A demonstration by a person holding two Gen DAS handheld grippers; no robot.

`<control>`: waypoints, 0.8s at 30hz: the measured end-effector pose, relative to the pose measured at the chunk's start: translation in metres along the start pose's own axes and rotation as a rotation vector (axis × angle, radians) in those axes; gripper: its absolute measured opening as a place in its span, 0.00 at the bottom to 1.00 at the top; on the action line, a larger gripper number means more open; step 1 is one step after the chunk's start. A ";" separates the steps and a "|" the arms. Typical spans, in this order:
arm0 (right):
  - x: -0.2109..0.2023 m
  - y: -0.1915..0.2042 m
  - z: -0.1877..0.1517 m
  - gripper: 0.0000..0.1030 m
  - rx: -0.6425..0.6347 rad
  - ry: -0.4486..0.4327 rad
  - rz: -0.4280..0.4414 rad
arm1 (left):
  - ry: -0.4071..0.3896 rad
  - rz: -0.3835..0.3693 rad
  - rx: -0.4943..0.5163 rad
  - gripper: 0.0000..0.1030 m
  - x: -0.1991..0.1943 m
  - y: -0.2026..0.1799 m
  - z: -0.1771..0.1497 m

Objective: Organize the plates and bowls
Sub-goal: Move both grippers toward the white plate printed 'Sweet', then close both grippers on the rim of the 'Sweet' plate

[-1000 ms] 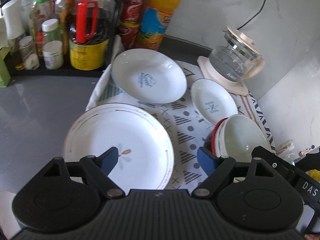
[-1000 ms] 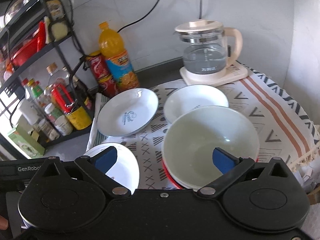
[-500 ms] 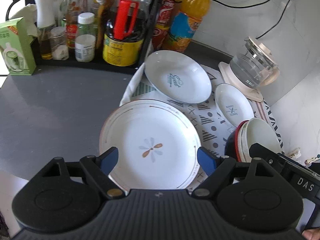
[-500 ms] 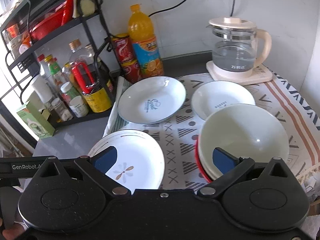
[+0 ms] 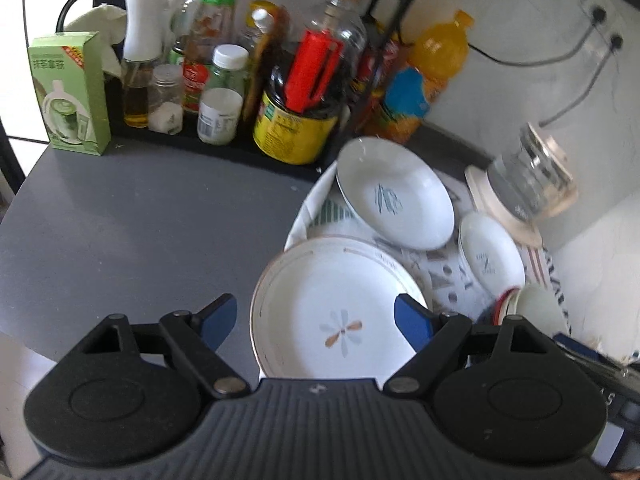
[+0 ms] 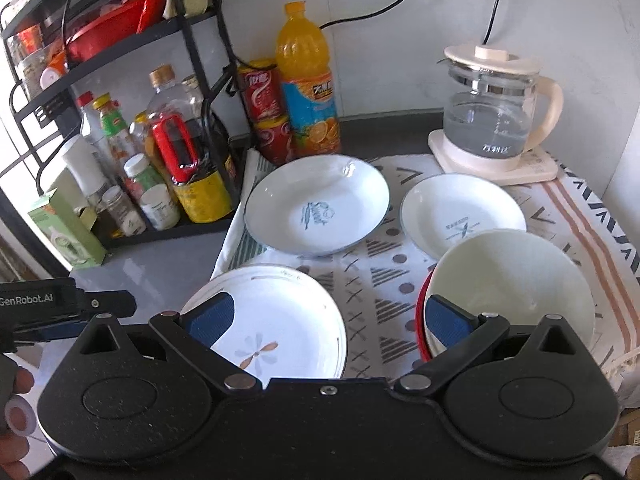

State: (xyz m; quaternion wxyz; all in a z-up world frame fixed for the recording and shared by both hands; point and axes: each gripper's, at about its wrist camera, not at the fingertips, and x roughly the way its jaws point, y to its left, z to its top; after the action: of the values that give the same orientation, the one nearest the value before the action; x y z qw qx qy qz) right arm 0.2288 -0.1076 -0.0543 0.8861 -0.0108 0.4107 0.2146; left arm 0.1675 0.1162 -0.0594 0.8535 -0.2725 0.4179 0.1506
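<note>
- Right wrist view gives me the clearest layout, so I place everything against the flower plate (image 6: 280, 320), which lies at the near-left corner of the patterned cloth (image 6: 372, 304), partly over its edge.
- Beyond the flower plate sits the large blue-rimmed dish (image 6: 316, 208); to that dish's right is the smaller blue-rimmed dish (image 6: 460, 216), both on the cloth and apart from each other.
- Right of the flower plate, across a strip of bare cloth, I see a pale bowl (image 6: 508, 292) nested in a red-rimmed one (image 6: 420, 320).
- My right gripper (image 6: 326, 316) hangs above the flower plate and bowl stack with its jaws wide apart and nothing between them.
- My left gripper (image 5: 314, 316) also stands spread wide and empty, straddling the flower plate (image 5: 336, 312) from above; I cannot tell if it touches.
- Far behind the flower plate, a glass kettle (image 6: 492, 116) stands on its base at the cloth's back edge.
- Left and behind, an orange drink bottle (image 6: 308, 92) and a black rack (image 6: 132, 236) of condiment bottles stand on the grey counter (image 5: 140, 216).
</note>
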 end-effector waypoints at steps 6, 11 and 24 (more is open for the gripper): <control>0.007 -0.006 0.009 1.00 0.029 -0.007 0.002 | -0.006 -0.014 -0.016 0.82 0.006 0.003 0.014; 0.018 -0.008 0.019 0.98 0.027 -0.011 0.018 | -0.010 -0.047 -0.028 0.81 0.016 0.000 0.023; 0.088 -0.008 0.056 0.78 0.118 0.070 0.040 | 0.017 -0.070 -0.077 0.72 0.078 -0.015 0.051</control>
State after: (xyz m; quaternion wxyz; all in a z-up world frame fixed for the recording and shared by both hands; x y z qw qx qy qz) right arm 0.3230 -0.0716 -0.0825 0.8659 0.0423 0.4533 0.2073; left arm 0.2541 0.1359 -0.0908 0.8435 -0.3209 0.4094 0.1339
